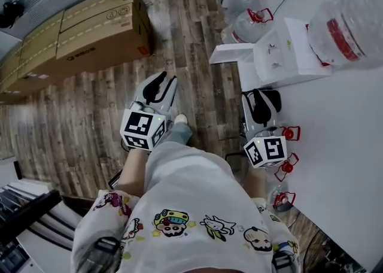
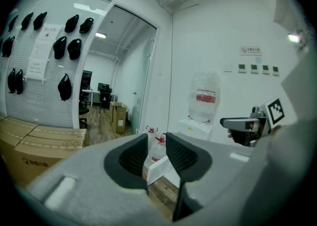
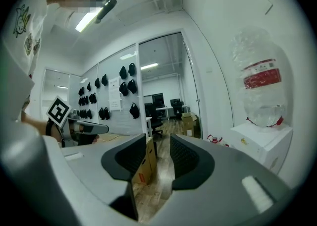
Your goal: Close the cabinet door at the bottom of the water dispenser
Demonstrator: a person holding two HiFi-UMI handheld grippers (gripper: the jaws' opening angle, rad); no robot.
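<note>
The white water dispenser (image 1: pixel 281 56) stands against the wall at the upper right of the head view, with a clear bottle (image 1: pixel 344 32) on top. Its bottom cabinet door (image 1: pixel 230 54) stands open, swung out over the wood floor. My left gripper (image 1: pixel 164 81) hovers open to the left of the door, a short way back from it. My right gripper (image 1: pixel 258 93) is open just below the dispenser. In the left gripper view the open jaws of the left gripper (image 2: pixel 157 143) frame the door (image 2: pixel 161 170), nothing between them. The right gripper (image 3: pixel 158 143) is empty too, the dispenser (image 3: pixel 265 141) at its right.
Large cardboard boxes (image 1: pixel 90 26) line the left side. Spare water bottles (image 1: pixel 251 17) with red handles stand behind the dispenser, and more red-capped bottles (image 1: pixel 287 167) sit along the white wall (image 1: pixel 347 146) near my right side. My own leg and shoe (image 1: pixel 179 123) are below the grippers.
</note>
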